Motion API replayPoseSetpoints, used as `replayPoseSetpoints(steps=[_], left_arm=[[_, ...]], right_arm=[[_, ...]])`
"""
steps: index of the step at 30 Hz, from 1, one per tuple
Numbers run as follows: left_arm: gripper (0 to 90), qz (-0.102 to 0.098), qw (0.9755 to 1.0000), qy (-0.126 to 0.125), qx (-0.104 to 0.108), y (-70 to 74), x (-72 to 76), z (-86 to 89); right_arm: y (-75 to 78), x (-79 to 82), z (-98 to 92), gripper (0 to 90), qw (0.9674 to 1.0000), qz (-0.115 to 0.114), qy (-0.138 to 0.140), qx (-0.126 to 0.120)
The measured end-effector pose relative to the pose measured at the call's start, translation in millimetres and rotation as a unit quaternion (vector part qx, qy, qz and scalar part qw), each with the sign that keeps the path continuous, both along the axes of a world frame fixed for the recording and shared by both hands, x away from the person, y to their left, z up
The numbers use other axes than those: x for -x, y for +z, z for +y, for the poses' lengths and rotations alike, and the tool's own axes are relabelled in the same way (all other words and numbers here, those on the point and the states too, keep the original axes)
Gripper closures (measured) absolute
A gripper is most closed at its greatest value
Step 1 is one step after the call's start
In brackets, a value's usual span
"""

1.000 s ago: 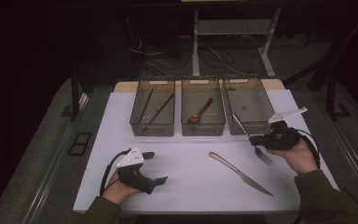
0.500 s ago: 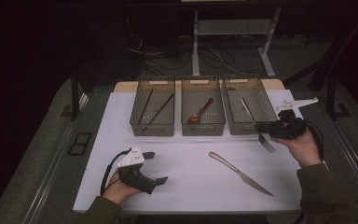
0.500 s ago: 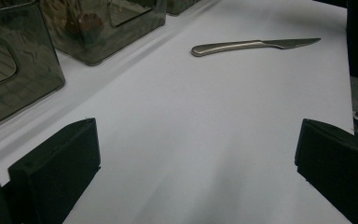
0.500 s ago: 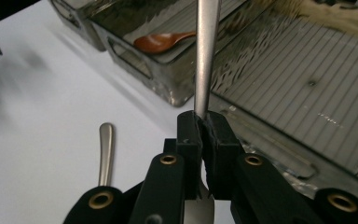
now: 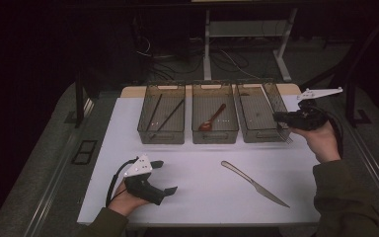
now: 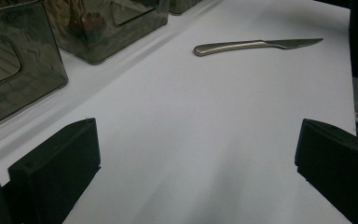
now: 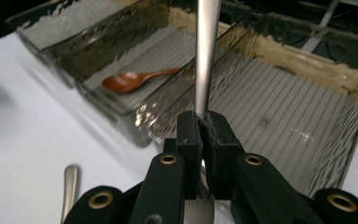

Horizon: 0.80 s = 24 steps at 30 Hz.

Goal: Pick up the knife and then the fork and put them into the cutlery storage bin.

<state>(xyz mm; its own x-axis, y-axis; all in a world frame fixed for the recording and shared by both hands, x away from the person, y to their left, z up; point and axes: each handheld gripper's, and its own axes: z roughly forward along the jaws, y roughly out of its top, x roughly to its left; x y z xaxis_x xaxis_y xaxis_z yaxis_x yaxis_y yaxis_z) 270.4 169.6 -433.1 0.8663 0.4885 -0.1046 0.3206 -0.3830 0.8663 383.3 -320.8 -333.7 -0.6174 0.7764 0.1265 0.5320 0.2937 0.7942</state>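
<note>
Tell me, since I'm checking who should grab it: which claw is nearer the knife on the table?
Left. The left claw rests open on the table beside the knife, pointing at it. The right claw, shut on a fork, is up at the rightmost bin.

Silver metal fork (image 7: 207, 56), slim plain handle, clamped near its neck and lifted off the tabletop at the right edge, beside the right-hand smoked-plastic tray (image 5: 256, 111). Handle angles up over that tray's near right wall (image 7: 242, 70); tines low, mostly hidden.
</note>
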Motion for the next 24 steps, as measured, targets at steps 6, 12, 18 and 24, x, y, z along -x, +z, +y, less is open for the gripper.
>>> replayPoseSetpoints(steps=[6,12,18,24], left_arm=[[0.0,0.001,1.0,0.001,0.002,0.2,-0.4,0.7],[0.0,0.0,1.0,0.001,0.002,0.5,0.2,0.8],[0.0,-0.001,1.0,0.001,0.005,0.7,-0.3,0.7],[0.0,-0.002,1.0,0.003,0.003,0.9,0.1,2.5]], right_arm=[[7.3,-18.9,-2.2,84.4,0.9999,-0.005,-0.013,-0.011],[11.7,-39.7,-2.4,84.4,0.9996,-0.009,-0.025,-0.013],[6.1,-60.1,-0.5,84.3,0.9994,-0.002,-0.034,-0.006],[-6.0,-72.8,-2.0,84.3,0.9993,0.003,-0.038,0.0]])
